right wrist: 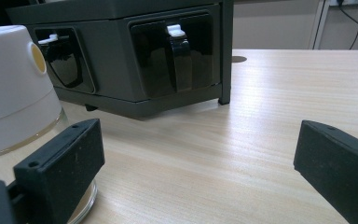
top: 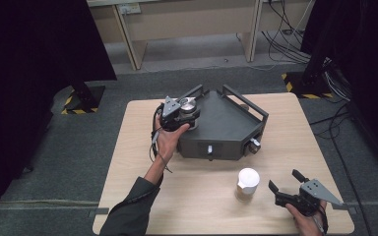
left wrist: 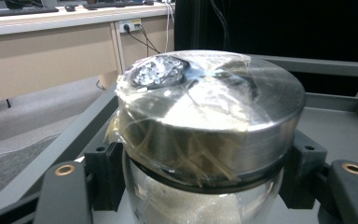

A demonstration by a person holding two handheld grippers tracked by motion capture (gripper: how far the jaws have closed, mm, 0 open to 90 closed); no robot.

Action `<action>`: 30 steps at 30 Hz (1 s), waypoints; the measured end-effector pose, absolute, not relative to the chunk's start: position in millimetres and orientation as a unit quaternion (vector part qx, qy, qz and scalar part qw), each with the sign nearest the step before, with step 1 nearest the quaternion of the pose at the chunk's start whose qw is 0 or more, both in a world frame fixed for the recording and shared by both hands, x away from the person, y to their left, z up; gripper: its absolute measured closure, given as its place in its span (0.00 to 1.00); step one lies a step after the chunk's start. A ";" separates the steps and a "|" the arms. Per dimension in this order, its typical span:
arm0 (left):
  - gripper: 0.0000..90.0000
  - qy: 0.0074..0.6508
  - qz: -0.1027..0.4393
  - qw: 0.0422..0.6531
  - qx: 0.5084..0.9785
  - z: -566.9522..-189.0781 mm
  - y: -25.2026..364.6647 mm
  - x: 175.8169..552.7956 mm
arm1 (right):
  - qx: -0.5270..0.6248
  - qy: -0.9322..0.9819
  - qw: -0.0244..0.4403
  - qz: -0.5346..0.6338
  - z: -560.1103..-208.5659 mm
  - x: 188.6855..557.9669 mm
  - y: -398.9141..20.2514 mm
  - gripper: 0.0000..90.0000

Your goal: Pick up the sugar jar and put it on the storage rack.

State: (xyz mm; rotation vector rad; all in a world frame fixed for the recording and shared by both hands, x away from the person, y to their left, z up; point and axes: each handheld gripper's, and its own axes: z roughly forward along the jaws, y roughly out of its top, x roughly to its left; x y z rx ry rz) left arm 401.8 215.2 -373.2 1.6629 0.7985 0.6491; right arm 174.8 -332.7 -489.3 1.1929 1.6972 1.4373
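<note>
A glass jar with a shiny metal lid (left wrist: pixel 209 112), wrapped in clear tape, sits between the jaws of my left gripper (left wrist: pixel 204 175); both pads press on its sides just under the lid. In the high view my left gripper (top: pixel 184 110) holds this jar (top: pixel 189 104) over the left corner of a dark grey three-cornered box (top: pixel 226 123). My right gripper (top: pixel 284 180) rests open near the table's front right with nothing between its jaws. A jar with a white lid (top: pixel 247 183) stands just left of it, beside the left jaw in the right gripper view (right wrist: pixel 9 98).
The box has raised rails (left wrist: pixel 335 126) round its top and black latches on its front face (right wrist: pixel 179 56). The wooden table (top: pixel 138 147) stands on grey carpet. Cables (top: pixel 285 39) and stands with striped feet (top: pixel 81 101) lie beyond the far edge.
</note>
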 end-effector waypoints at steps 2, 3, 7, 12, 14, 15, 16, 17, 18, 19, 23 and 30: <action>0.34 0.339 0.275 0.560 0.704 -375.4 215.4 402.7 | 0.450 0.641 0.304 0.543 -489.3 174.8 -332.8 0.02; 0.34 0.339 0.275 0.560 0.704 -375.4 215.4 402.7 | 0.450 0.641 0.304 0.542 -489.3 174.8 -332.8 0.02; 0.34 0.340 0.279 0.562 0.701 -377.8 215.1 401.7 | 0.450 0.641 0.304 0.542 -489.3 174.8 -332.9 0.02; 0.26 0.343 0.279 0.566 0.696 -377.5 215.0 400.9 | 0.450 0.641 0.304 0.542 -489.2 174.7 -332.7 0.02; 0.17 0.348 0.275 0.563 0.698 -375.3 214.6 400.9 | 0.450 0.641 0.304 0.542 -489.2 174.7 -332.8 0.02; 0.14 0.354 0.270 0.555 0.702 -373.5 213.7 401.5 | 0.450 0.641 0.305 0.541 -489.3 174.6 -332.7 0.02; 0.11 0.358 0.274 0.552 0.701 -373.8 213.0 400.7 | 0.450 0.641 0.305 0.542 -489.3 174.6 -332.8 0.02; 0.09 0.367 0.272 0.552 0.698 -374.8 212.9 400.8 | 0.450 0.641 0.305 0.542 -489.3 174.6 -332.7 0.02; 0.07 0.371 0.269 0.554 0.695 -375.8 213.5 401.1 | 0.450 0.641 0.305 0.541 -489.3 174.5 -332.6 0.02; 0.06 0.373 0.268 0.556 0.692 -376.8 213.9 401.1 | 0.450 0.641 0.305 0.542 -489.4 174.5 -332.6 0.02; 0.06 0.367 0.270 0.558 0.694 -376.4 213.9 400.7 | 0.451 0.641 0.304 0.541 -489.3 174.7 -332.9 0.02; 0.04 0.360 0.265 0.560 0.698 -371.2 213.3 395.9 | 0.450 0.642 0.302 0.542 -489.3 175.1 -333.2 0.02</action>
